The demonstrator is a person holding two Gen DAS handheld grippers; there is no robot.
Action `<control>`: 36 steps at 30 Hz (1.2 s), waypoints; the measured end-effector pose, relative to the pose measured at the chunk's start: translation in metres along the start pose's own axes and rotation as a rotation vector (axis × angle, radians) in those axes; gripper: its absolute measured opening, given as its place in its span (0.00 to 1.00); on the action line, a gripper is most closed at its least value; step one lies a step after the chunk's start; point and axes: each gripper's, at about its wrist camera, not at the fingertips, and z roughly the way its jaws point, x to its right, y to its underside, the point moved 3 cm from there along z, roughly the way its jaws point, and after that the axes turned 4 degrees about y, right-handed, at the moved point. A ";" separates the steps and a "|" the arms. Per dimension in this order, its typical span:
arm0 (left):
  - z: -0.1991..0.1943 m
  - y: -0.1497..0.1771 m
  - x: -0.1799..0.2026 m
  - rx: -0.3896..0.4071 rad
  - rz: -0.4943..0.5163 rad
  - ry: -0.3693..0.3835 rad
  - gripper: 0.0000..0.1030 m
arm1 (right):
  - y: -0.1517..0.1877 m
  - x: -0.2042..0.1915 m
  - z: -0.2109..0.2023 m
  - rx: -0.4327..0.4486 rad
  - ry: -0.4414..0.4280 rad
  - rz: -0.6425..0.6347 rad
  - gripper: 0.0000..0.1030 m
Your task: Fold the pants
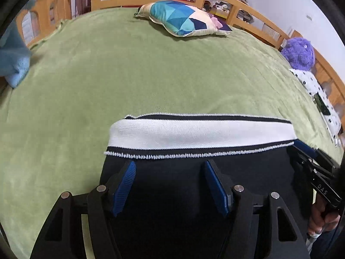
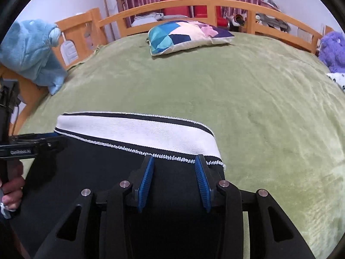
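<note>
Black pants [image 1: 194, 183] spread flat on the green blanket [image 1: 107, 75], white waistband [image 1: 200, 132] just past both sets of fingertips. Left gripper [image 1: 170, 166] over the dark cloth with fingers fairly wide apart, nothing pinched. Right gripper [image 2: 175, 159] narrower, tips right at the stitched waistband edge; can't tell if touching. Patchwork pillow [image 2: 185, 35] well beyond, by the wooden rail [image 2: 194, 2].

— What do we see from the right wrist?
— Our right tool [image 2: 174, 161], blue pads apart, over the black pants [image 2: 90, 172] near their white waistband [image 2: 138, 132].
— And around them?
— The green blanket [image 2: 248, 99], a patchwork pillow [image 2: 185, 35], and our left tool [image 2: 46, 137] at the left edge.
</note>
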 end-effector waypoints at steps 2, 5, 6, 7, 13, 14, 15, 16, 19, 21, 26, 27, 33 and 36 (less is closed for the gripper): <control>-0.012 0.009 0.000 -0.006 -0.009 -0.011 0.62 | 0.003 -0.004 -0.010 0.009 0.022 -0.016 0.38; -0.037 0.036 0.000 -0.002 0.015 -0.010 0.63 | 0.019 0.001 -0.040 0.005 -0.014 0.032 0.47; -0.043 0.051 -0.002 -0.015 0.000 0.004 0.63 | 0.025 0.002 -0.047 0.007 -0.026 0.043 0.53; -0.049 0.067 -0.003 -0.032 -0.008 0.010 0.63 | 0.036 0.002 -0.055 0.006 -0.030 0.047 0.55; -0.087 0.147 -0.010 0.020 -0.050 -0.001 0.66 | 0.108 0.009 -0.084 -0.013 -0.022 0.086 0.58; -0.089 0.154 -0.012 0.010 -0.070 0.018 0.67 | 0.115 0.011 -0.086 -0.023 -0.034 0.105 0.58; -0.091 0.165 -0.015 0.001 -0.093 0.030 0.67 | 0.124 0.013 -0.089 -0.039 -0.045 0.129 0.58; -0.092 0.172 -0.017 0.005 -0.106 0.035 0.68 | 0.131 0.013 -0.091 -0.043 -0.049 0.138 0.58; -0.099 0.184 -0.017 -0.004 -0.108 0.022 0.68 | 0.147 0.006 -0.098 -0.058 -0.011 0.107 0.58; -0.112 0.183 -0.015 0.007 -0.107 0.009 0.66 | 0.151 -0.001 -0.106 -0.066 0.022 0.060 0.57; -0.158 0.157 0.017 0.105 -0.023 -0.034 0.64 | 0.133 -0.002 -0.156 0.000 0.045 0.053 0.53; -0.164 0.152 0.023 0.121 -0.013 -0.041 0.64 | 0.128 -0.003 -0.169 0.022 0.046 0.052 0.55; -0.207 0.125 0.060 0.204 -0.002 -0.032 0.67 | 0.095 -0.005 -0.228 0.116 0.081 0.067 0.74; -0.224 0.126 0.072 0.241 0.004 -0.046 0.74 | 0.086 -0.003 -0.249 0.127 0.091 0.099 0.76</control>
